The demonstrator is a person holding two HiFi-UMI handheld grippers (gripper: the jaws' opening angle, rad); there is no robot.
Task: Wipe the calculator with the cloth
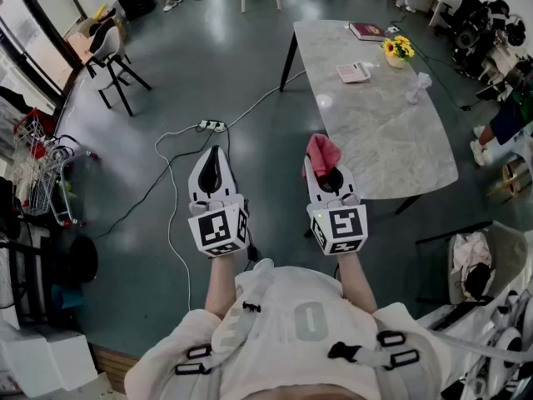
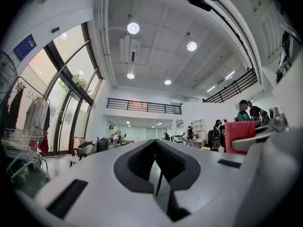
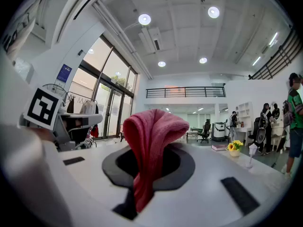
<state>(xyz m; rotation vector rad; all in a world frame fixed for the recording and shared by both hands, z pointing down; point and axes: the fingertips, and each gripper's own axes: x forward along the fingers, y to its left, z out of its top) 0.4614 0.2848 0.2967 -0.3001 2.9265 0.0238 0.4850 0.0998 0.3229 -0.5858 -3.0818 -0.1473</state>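
Observation:
In the head view the calculator [image 1: 353, 72] lies flat and pale on the marble table [image 1: 391, 148], far ahead of both grippers. My right gripper [image 1: 321, 167] is shut on a pink cloth [image 1: 320, 151], held over the floor just short of the table's near left edge. In the right gripper view the cloth [image 3: 150, 141] stands folded up out of the jaws of the right gripper [image 3: 147, 161]; the calculator does not show there. My left gripper [image 1: 216, 152] is level beside it, shut and empty. The left gripper [image 2: 155, 146] has its pads pressed together in its own view.
On the table stand a red book [image 1: 366, 31], a small pot of yellow flowers [image 1: 398, 50] and a white object [image 1: 419, 87]. A power strip [image 1: 210, 126] with cables lies on the floor ahead. A chair [image 1: 112, 52] and a shopping trolley [image 1: 42, 169] are at the left. People stand at the right.

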